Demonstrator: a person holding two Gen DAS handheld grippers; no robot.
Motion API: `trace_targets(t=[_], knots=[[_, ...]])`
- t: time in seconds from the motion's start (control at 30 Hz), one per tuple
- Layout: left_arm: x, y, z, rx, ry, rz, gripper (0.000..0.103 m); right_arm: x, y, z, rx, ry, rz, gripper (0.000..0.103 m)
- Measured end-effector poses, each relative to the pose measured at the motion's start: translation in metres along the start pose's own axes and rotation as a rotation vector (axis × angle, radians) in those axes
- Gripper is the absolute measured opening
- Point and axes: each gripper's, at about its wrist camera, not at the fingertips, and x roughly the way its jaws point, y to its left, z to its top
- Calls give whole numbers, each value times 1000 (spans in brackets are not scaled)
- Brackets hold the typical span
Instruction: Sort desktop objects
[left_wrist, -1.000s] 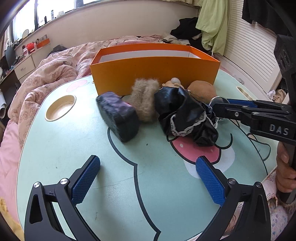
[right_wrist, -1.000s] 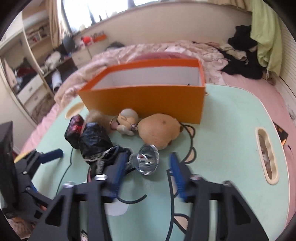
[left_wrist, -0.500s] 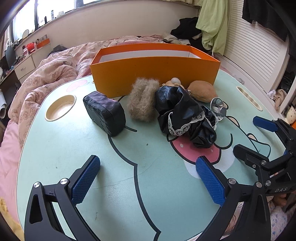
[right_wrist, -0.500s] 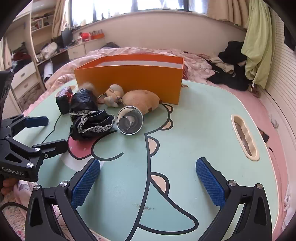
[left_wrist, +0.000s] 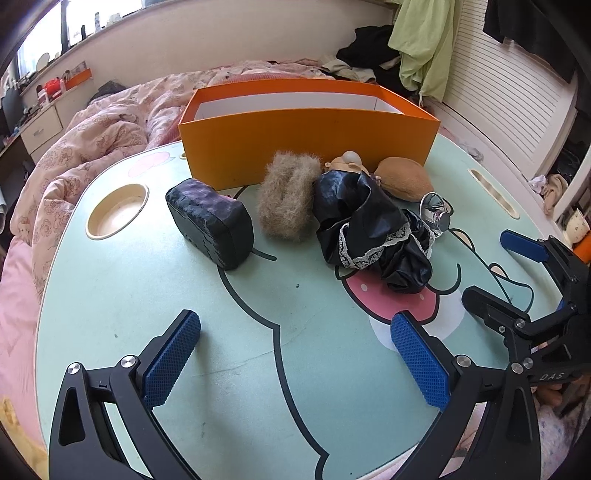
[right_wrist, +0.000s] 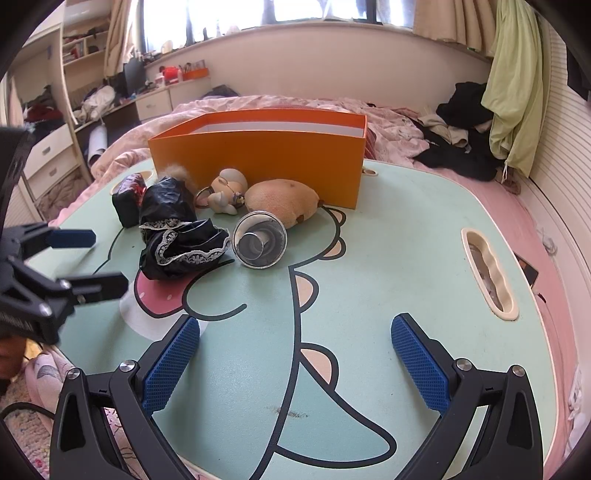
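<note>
— Since a second ago the right gripper has drawn back from the metal cup toward the lower frame and spread its jaws fully; the dark pouch has shifted left, away from the fur piece.

— What is each gripper holding?

— Nothing. The left gripper also stands wide apart, with only bare table between its pads. Neither touches any object.

— What is on the table, counted?

— One orange box at upper centre. In front of it, six loose things: one pouch, one fur piece, one black lace cloth, one small figure, one brown plush, one cup lying on its side.

— Where do they lie relative to the grippers?

— In the right view the cup sits above centre, well beyond the fingertips, touching the cloth to its left, just below the plush. In the left view the pouch and cloth lie well above the pads, left and right of centre.
</note>
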Motion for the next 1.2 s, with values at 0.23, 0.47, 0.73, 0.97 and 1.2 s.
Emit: trace_targets(t=[0.23, 0.47, 0.73, 0.97, 1.2], knots=[[-54, -2, 75, 12, -140, -105, 103, 0, -1, 0, 0, 0, 0, 103], [6, -35, 173, 67, 30, -203, 84, 0, 1, -1, -4, 1, 1, 103], [121, -62, 208, 45, 335, -246, 43, -1, 2, -4, 0, -11, 1, 103], [141, -80, 192, 83, 375, -286, 43, -2, 2, -5, 6, -16, 0, 103], [134, -64, 199, 82, 323, -239, 28, -3, 3, -5, 9, -18, -1, 103]])
